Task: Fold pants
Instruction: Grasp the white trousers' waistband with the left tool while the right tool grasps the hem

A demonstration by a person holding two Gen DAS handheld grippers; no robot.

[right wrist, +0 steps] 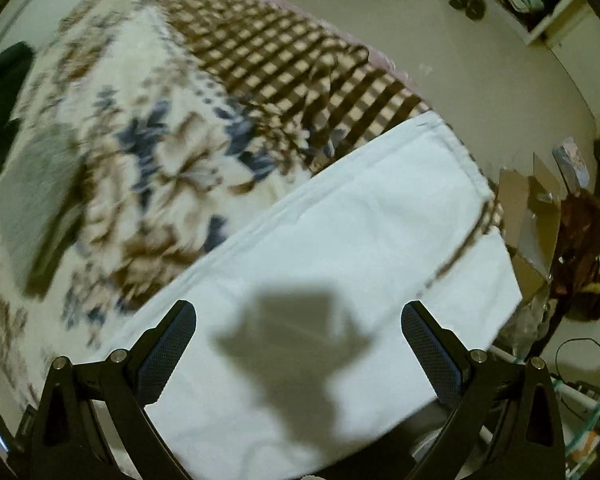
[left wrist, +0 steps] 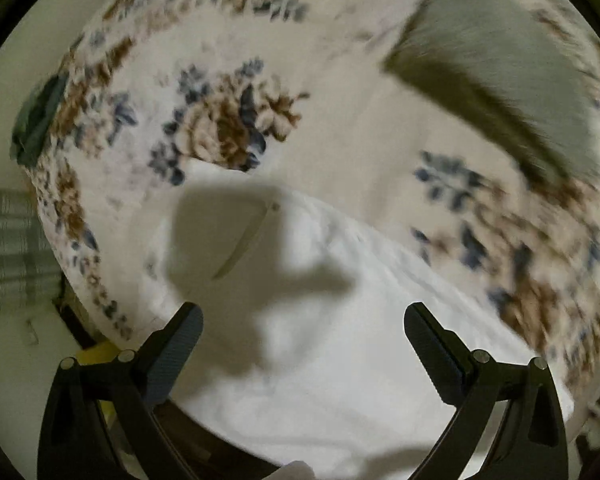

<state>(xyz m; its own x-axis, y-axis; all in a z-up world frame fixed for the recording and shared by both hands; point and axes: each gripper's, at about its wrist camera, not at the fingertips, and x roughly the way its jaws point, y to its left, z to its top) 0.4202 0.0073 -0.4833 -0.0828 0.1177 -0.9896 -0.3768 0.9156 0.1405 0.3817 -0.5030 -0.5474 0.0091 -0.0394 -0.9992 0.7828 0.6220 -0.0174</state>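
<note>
White pants (left wrist: 340, 360) lie flat on a floral blanket (left wrist: 340, 128) on the bed. In the left wrist view a pocket slit with a button (left wrist: 244, 240) shows on them. My left gripper (left wrist: 303, 312) hovers above the pants, jaws wide apart and empty. In the right wrist view the pants (right wrist: 340, 248) stretch toward the bed's right edge, the hem (right wrist: 456, 148) at the far end. My right gripper (right wrist: 299, 310) hovers over them, open and empty. Both views are motion-blurred.
A grey folded garment (left wrist: 500, 68) lies on the blanket beyond the pants, also in the right wrist view (right wrist: 32, 200). A brown checked blanket border (right wrist: 292, 64) runs along the far edge. Cardboard and clutter (right wrist: 540, 216) stand on the floor right of the bed.
</note>
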